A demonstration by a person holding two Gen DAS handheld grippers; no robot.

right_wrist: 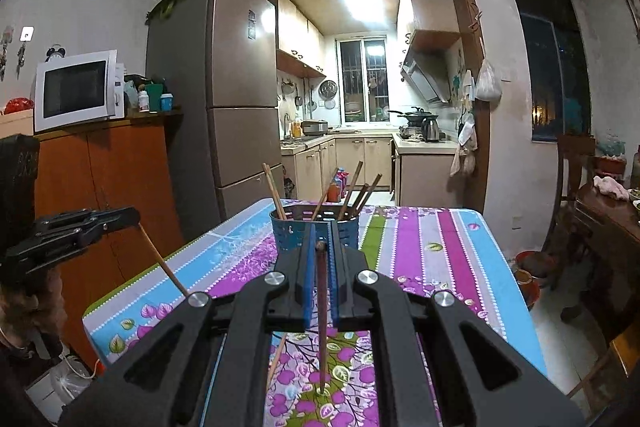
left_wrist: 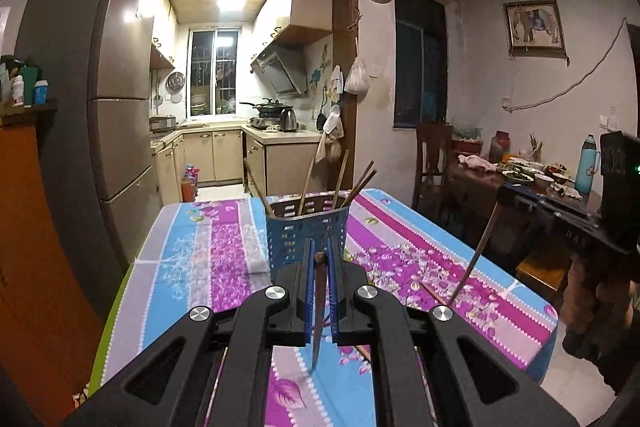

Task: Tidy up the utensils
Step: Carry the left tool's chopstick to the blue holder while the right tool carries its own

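Blue perforated holder [left_wrist: 306, 233] upright on table [left_wrist: 192, 239], toward far edge, about mid-width; several chopsticks already inside, leaning apart. Floral striped cloth over table. Two loose chopsticks [left_wrist: 430, 293] flat on cloth near front edge, partly hidden by gripper body.

Left gripper [left_wrist: 320, 255]: jaws clamped on one dark brown chopstick [left_wrist: 319, 307], hanging tip-down, clear of cloth. Right gripper [right_wrist: 321, 247]: jaws clamped on a reddish-brown chopstick [right_wrist: 322, 315], likewise hanging, tip above cloth. Both short of holder; no obstacle between.

Left view only: dining table with dishes and bottle at right, framed picture, right gripper from side. Right view only: microwave [right_wrist: 76, 91] on orange cabinet, left gripper from side. Fridge [right_wrist: 236, 95] and kitchen in both.
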